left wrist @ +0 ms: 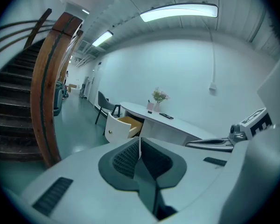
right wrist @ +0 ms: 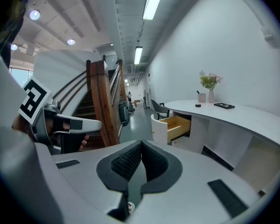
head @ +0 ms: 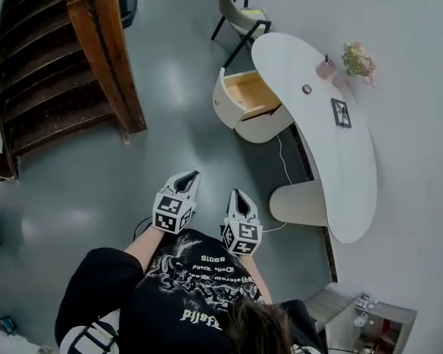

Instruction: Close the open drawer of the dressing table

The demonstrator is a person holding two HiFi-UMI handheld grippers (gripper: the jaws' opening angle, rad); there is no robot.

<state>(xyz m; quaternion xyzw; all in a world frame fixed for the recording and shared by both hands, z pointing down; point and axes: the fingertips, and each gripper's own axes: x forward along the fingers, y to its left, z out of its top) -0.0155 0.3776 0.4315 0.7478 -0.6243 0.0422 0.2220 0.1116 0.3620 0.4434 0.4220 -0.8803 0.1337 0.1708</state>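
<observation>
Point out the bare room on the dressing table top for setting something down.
Bare: the long near stretch of the tabletop, from the black tray to its rounded near end. Crowded: the far end, with flower vase, pink cup and small round object.

My head view cuts the staircase (head: 44, 72) off at its left edge; the far chair (head: 238, 15) sits partly behind the counter (head: 340, 175), whose small round item (head: 306, 89) I cannot identify.
</observation>
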